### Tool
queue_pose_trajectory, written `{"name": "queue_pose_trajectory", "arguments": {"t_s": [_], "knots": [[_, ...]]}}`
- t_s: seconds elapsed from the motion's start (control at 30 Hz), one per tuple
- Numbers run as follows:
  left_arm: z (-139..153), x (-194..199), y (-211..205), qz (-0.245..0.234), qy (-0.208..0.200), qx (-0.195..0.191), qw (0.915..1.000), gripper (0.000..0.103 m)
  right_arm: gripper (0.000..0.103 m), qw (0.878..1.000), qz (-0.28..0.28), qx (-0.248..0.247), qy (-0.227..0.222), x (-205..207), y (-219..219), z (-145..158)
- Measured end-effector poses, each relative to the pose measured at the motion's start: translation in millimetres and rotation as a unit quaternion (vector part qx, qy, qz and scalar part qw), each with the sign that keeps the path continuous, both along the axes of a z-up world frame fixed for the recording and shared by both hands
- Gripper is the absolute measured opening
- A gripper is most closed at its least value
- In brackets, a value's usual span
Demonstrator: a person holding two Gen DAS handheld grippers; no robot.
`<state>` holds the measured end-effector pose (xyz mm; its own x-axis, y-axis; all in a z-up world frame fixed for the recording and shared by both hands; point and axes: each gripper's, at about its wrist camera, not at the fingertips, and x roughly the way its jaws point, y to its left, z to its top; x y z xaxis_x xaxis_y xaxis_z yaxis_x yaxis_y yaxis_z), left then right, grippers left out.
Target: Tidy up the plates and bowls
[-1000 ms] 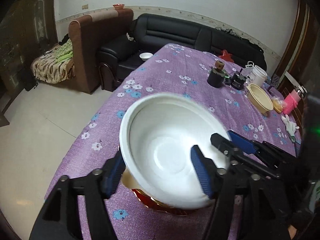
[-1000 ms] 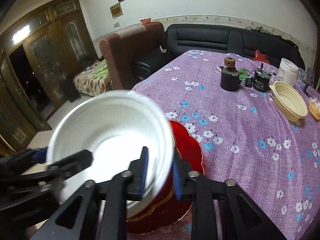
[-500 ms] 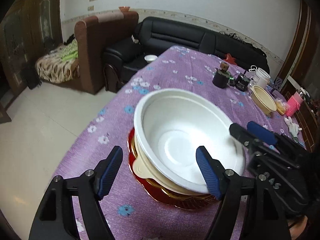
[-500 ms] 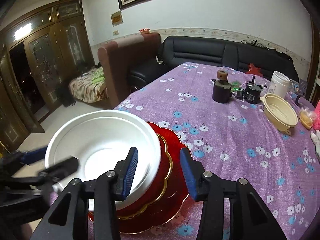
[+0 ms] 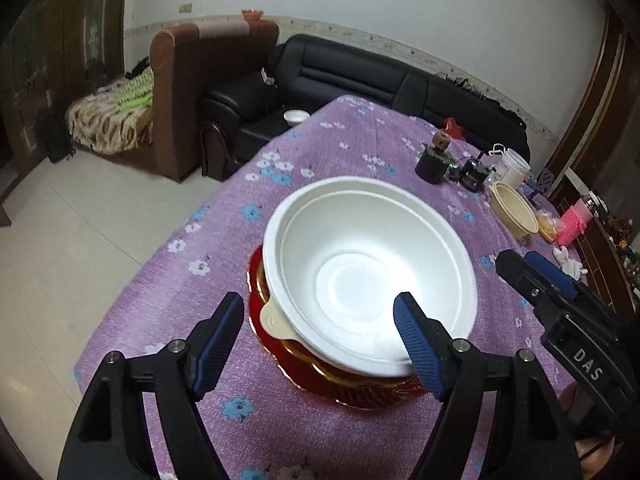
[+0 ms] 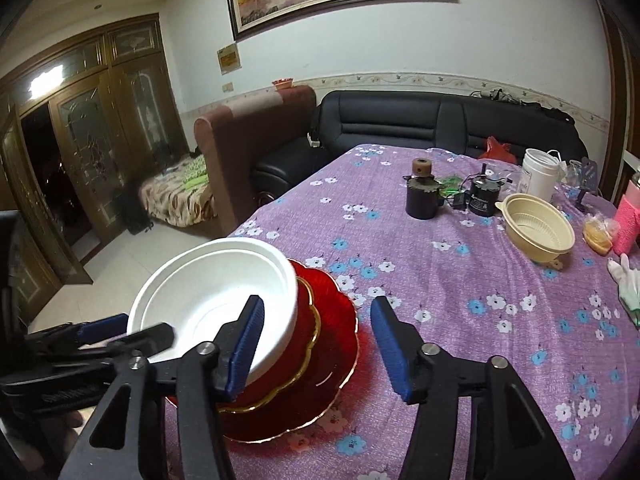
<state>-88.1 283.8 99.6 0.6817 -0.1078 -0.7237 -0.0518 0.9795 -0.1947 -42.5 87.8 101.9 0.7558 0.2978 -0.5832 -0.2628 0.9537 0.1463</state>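
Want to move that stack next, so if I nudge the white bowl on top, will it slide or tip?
The white bowl looks like thin foam, so probably light and easily shoved. It overhangs the red plates, so it may tip.

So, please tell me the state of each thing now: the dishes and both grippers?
White bowl: upright, empty, top of the stack, released.
Cream bowl: nested under the white bowl.
Red plates: stacked flat on the table.
Cream basket bowl: upright, apart, not yet stacked.
Left gripper: open, empty.
Right gripper: open, empty.
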Motion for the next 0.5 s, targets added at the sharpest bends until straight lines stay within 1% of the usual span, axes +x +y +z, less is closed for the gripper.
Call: {"name": "queue_pose_trajectory", "arguments": {"t_s": [0.03,0.1,0.13,0.2,0.37,0.5], "knots": [[4,-6,-2,0.003,-0.01,0.01,0.9999,0.079,0.062,1.0,-0.002,0.004,0.0,-2,-3,0],[12,-19,-10,0.007,-0.033,0.033,0.9989,0.085,0.063,1.0,-0.004,0.01,0.0,-5,-9,0],[16,-27,-16,0.009,-0.045,0.049,0.9977,0.086,0.064,1.0,-0.004,0.012,0.0,-6,-12,0],[21,-36,-24,0.009,-0.059,0.065,0.9961,0.087,0.066,1.0,-0.007,0.015,0.001,-11,-18,-2],[27,-55,-55,-0.011,-0.082,0.1,0.9916,0.087,0.067,1.0,-0.013,0.023,0.01,-24,-36,-10],[29,-61,-76,-0.019,-0.095,0.133,0.9864,0.087,0.069,0.999,-0.027,0.023,0.004,-35,-59,-10]]}}
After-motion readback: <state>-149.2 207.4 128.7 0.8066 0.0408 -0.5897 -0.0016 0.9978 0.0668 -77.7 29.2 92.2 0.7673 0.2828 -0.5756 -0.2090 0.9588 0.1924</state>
